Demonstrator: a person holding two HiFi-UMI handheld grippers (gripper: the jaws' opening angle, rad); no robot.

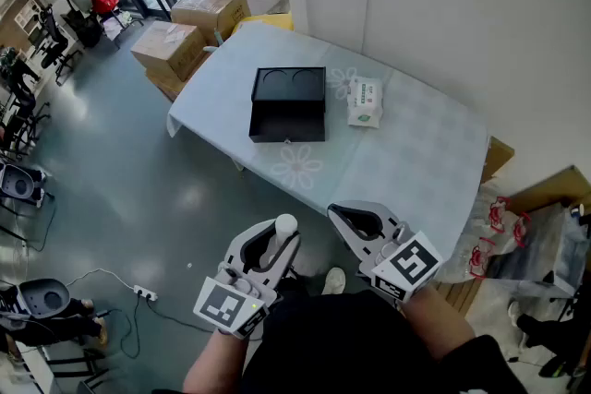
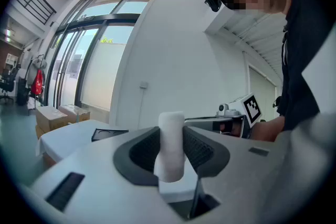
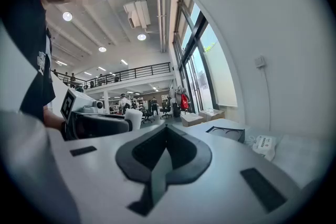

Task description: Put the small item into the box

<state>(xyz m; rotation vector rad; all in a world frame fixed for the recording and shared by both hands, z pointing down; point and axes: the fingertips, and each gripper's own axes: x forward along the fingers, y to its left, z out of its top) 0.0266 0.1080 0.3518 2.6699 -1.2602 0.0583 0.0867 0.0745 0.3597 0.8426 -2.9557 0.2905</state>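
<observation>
Well short of the black box [image 1: 288,104] on the table [image 1: 425,152], your left gripper [image 1: 280,237] clamped on the small white cylinder [image 1: 286,223], cylinder upright between its jaws, your right gripper [image 1: 355,221] beside it, jaws together, empty.

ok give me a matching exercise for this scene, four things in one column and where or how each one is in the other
Things
1. white cylinder
2. black box
3. tissue pack
4. right tongs

Place or state
a. shut, nothing between them
b. open, on the table
c. gripped in the left tongs
d. lying flat beside the black box, on its right in the head view

Pairs: 1-c, 2-b, 3-d, 4-a
</observation>
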